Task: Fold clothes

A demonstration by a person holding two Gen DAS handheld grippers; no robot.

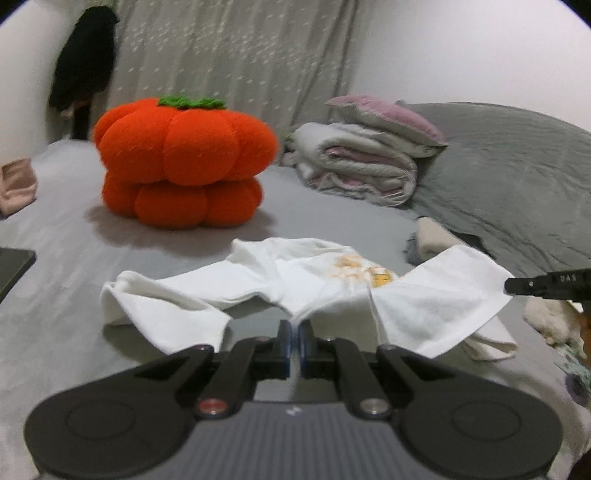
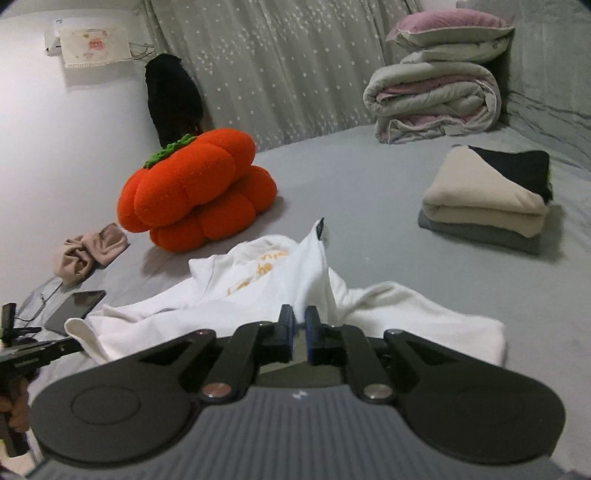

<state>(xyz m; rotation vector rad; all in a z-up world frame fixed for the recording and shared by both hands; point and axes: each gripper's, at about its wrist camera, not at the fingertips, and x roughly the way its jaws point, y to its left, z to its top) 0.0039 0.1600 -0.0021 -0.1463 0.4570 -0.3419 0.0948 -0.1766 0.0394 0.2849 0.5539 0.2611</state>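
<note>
- White garment [image 1: 280, 280]: printed in yellow-orange, lies rumpled on the grey bed sheet [image 1: 66, 229], near the middle of the bed; parts of it are lifted off the sheet.
- Left gripper [image 1: 294, 328]: jaws drawn together on a fold of the white garment at its near edge.
- Right gripper [image 2: 300, 314]: jaws close together with white cloth rising between them into a peak; in the left wrist view its black tip meets the garment's raised right corner.
- Orange pumpkin cushion [image 1: 184, 162]: green knitted stalk on top, stands on the sheet beyond the garment, to the far left, apart from it.
- Folded quilt [image 2: 436, 99]: grey and pink, rolled against the far right, with a mauve pillow [image 2: 450, 26] on top.
- Stack of folded clothes [image 2: 487, 199]: beige over grey with a black piece behind, on the sheet right of the garment, well apart.
- Beige crumpled cloth [image 2: 92, 251]: at the left edge of the bed, near the cushion.
- Dark phone [image 2: 74, 306]: flat on the sheet, just beside the garment's left end.
- Black garment [image 2: 173, 96]: hangs in the far left corner by the pale starred curtain [image 2: 280, 66].
</note>
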